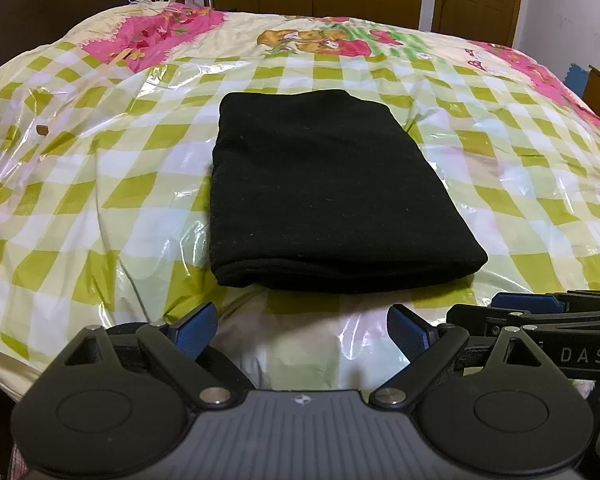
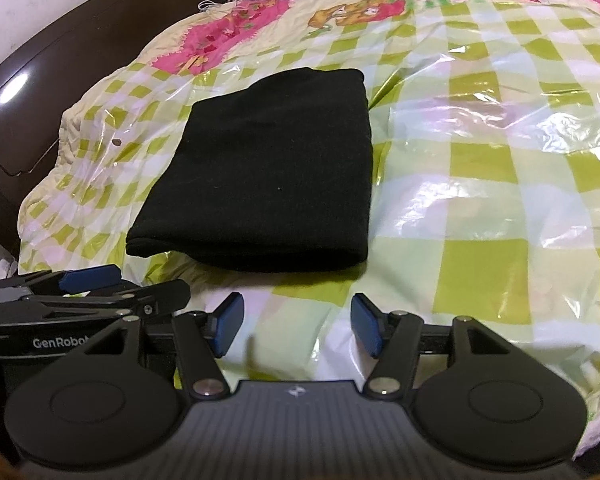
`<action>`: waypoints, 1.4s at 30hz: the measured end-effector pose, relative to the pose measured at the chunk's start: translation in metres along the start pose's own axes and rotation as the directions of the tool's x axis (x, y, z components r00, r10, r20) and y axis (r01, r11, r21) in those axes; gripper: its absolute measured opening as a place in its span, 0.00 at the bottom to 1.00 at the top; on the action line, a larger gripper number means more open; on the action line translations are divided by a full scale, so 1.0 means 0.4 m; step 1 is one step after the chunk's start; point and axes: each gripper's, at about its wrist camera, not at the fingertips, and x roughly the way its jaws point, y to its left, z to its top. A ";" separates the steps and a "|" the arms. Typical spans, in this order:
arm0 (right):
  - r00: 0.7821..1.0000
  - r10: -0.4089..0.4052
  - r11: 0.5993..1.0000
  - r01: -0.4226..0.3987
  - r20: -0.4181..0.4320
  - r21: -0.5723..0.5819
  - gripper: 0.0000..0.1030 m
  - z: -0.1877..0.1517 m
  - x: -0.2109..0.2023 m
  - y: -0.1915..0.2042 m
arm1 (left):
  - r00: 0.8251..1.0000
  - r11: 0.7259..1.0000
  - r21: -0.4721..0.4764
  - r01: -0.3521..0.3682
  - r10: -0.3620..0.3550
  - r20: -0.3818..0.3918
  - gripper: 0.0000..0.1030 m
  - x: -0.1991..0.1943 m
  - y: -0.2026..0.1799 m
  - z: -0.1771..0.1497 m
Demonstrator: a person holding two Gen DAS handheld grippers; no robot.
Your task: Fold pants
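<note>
We see the black knit pants (image 1: 324,196) lying as a compact folded rectangle mid-bed, near the front edge; folding looks finished. Left tongs (image 1: 302,330) and right tongs (image 2: 298,322) gape wide, empty.

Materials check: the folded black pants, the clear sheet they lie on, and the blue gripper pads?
Black pants: soft matte knit, probably fleece or cotton; lint specks, no shine.
Clear sheet: thin glossy plastic film; glare and crinkles.
Blue pads: likely rubber; matte, finely textured.
</note>
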 end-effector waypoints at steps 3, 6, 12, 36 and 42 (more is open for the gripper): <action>1.000 -0.006 1.000 0.006 0.002 -0.002 0.59 0.000 -0.002 0.000 | 1.000 1.000 0.000 -0.001 0.001 0.001 0.99 0.001 -0.002 -0.001; 1.000 -0.015 1.000 0.015 0.002 -0.006 0.59 -0.001 -0.001 0.002 | 1.000 1.000 0.003 0.000 0.000 -0.002 0.99 0.002 -0.003 -0.002; 1.000 -0.030 1.000 0.030 0.000 -0.002 0.59 -0.002 0.000 0.003 | 1.000 1.000 0.002 0.003 -0.003 -0.003 0.99 0.001 -0.003 -0.004; 0.999 -0.033 0.999 0.033 -0.006 0.001 0.59 -0.004 0.002 0.001 | 1.000 1.000 0.001 0.006 -0.006 -0.006 0.99 0.003 -0.003 -0.005; 0.999 -0.033 0.999 0.033 -0.006 0.001 0.59 -0.004 0.002 0.001 | 1.000 1.000 0.001 0.006 -0.006 -0.007 0.99 0.003 -0.004 -0.005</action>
